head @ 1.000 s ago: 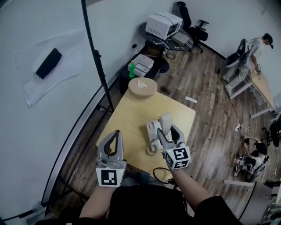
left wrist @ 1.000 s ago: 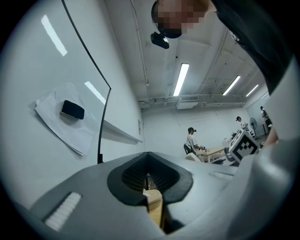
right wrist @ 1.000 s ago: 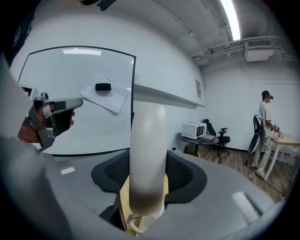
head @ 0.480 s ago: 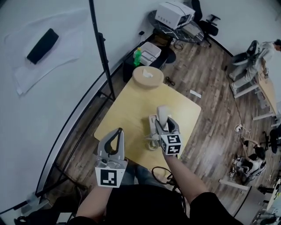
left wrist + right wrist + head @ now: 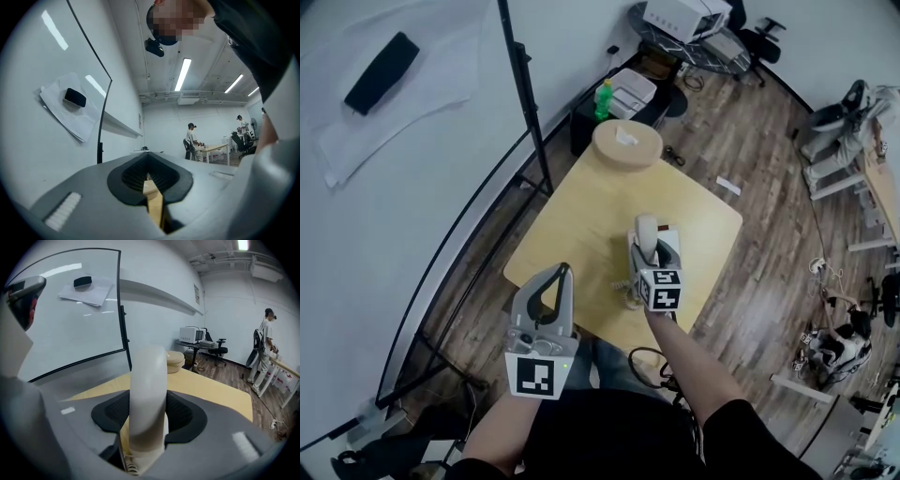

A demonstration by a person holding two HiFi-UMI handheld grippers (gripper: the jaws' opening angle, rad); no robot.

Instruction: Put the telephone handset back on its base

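My right gripper (image 5: 652,247) is shut on the pale telephone handset (image 5: 646,228), which stands upright between the jaws above the yellow table (image 5: 581,220). In the right gripper view the handset (image 5: 148,380) fills the gap of that gripper (image 5: 149,420), and a bit of its coiled cord shows below. The white base (image 5: 670,235) lies right under this gripper and is mostly hidden by it. My left gripper (image 5: 562,274) hovers at the table's near left edge, shut and holding nothing. In its own view the left gripper (image 5: 151,187) shows only a thin slit.
A round wooden disc (image 5: 626,141) sits at the table's far corner. A black pole stand (image 5: 525,103) rises to the left of the table. A green bottle (image 5: 602,98) and boxes stand on the floor beyond. People work at a far table (image 5: 213,149).
My right gripper has carried the handset forward and a little left, so it now stands over the base instead of beside it. The left gripper has stayed shut at the table's edge.
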